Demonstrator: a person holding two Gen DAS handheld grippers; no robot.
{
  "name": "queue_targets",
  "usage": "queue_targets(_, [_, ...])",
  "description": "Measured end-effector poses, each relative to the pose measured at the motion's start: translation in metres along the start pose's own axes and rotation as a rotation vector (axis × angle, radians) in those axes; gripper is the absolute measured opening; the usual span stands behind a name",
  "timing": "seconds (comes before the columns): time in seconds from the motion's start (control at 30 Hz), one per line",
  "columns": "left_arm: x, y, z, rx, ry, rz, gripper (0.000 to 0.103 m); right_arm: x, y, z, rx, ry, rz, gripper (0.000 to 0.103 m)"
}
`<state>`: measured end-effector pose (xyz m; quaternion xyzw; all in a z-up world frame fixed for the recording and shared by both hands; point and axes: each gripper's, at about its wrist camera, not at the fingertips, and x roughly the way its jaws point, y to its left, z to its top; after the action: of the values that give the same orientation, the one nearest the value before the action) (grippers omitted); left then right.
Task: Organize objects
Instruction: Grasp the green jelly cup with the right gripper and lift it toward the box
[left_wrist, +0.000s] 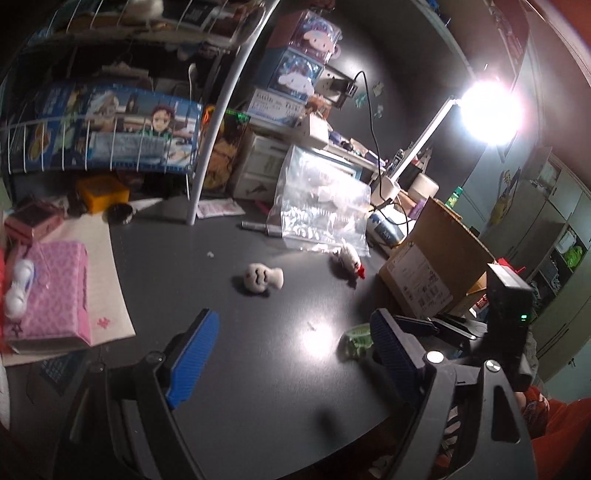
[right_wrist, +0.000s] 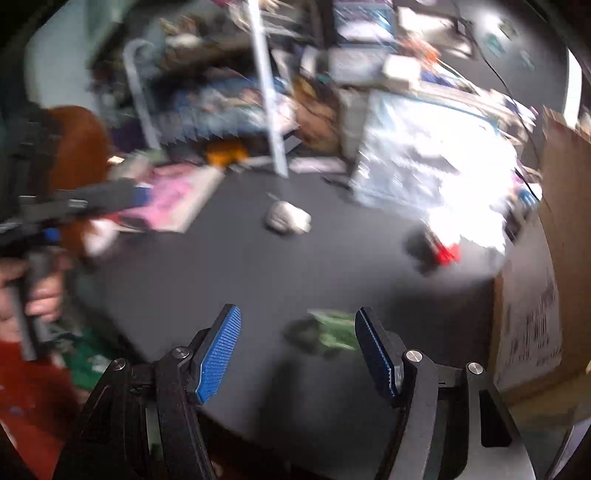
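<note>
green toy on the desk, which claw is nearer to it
Right. The right claw is open with the green toy just ahead between its fingers; the left claw is open off to the toy's left.

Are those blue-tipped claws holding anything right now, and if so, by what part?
Nothing is held. The left gripper and the right gripper are both open over the dark table. A small green toy lies just ahead of the right one, ungripped.
</note>
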<state>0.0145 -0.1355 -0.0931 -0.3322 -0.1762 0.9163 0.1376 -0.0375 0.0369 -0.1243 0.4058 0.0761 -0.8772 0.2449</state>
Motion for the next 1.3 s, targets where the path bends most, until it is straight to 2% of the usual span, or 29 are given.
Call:
queue_targets(0.2, [0.007, 0.002, -0.007, -0.011, 0.024, -0.021, 0.082, 0.023, -0.01, -0.003, 0.023, 0.047, -0.038, 0.052])
queue_targets(0.37, [0.009, 0.0, -0.006, -0.007, 0.028, -0.016, 0.082, 0.03, -0.012, 0.001, 0.018, 0.055, -0.031, 0.033])
queue_targets(0.5, [0.012, -0.004, -0.004, 0.001, 0.043, -0.019, 0.082, 0.029, -0.008, 0.001, -0.019, 0.045, -0.014, 0.033])
queue_targets(0.6, [0.017, -0.011, -0.001, 0.017, 0.067, -0.027, 0.082, 0.021, -0.003, 0.004, -0.036, 0.01, 0.048, 0.033])
queue_targets(0.8, [0.029, -0.042, 0.019, 0.07, 0.116, -0.132, 0.082, -0.022, 0.017, 0.026, -0.15, -0.101, 0.176, 0.033])
queue_targets(0.9, [0.03, -0.065, 0.036, 0.105, 0.121, -0.18, 0.081, -0.049, 0.021, 0.041, -0.205, -0.165, 0.212, 0.033])
queue_targets(1.0, [0.034, -0.091, 0.055, 0.129, 0.133, -0.261, 0.071, -0.078, 0.017, 0.053, -0.246, -0.231, 0.231, 0.033])
queue_targets(1.13, [0.043, -0.124, 0.078, 0.166, 0.14, -0.319, 0.051, -0.11, -0.003, 0.06, -0.267, -0.3, 0.198, 0.033])
queue_targets(1.2, [0.05, -0.14, 0.088, 0.186, 0.146, -0.338, 0.044, -0.121, -0.018, 0.061, -0.26, -0.324, 0.175, 0.033])
queue_targets(1.3, [0.067, -0.169, 0.102, 0.229, 0.165, -0.363, 0.043, -0.135, -0.045, 0.061, -0.232, -0.342, 0.141, 0.033])
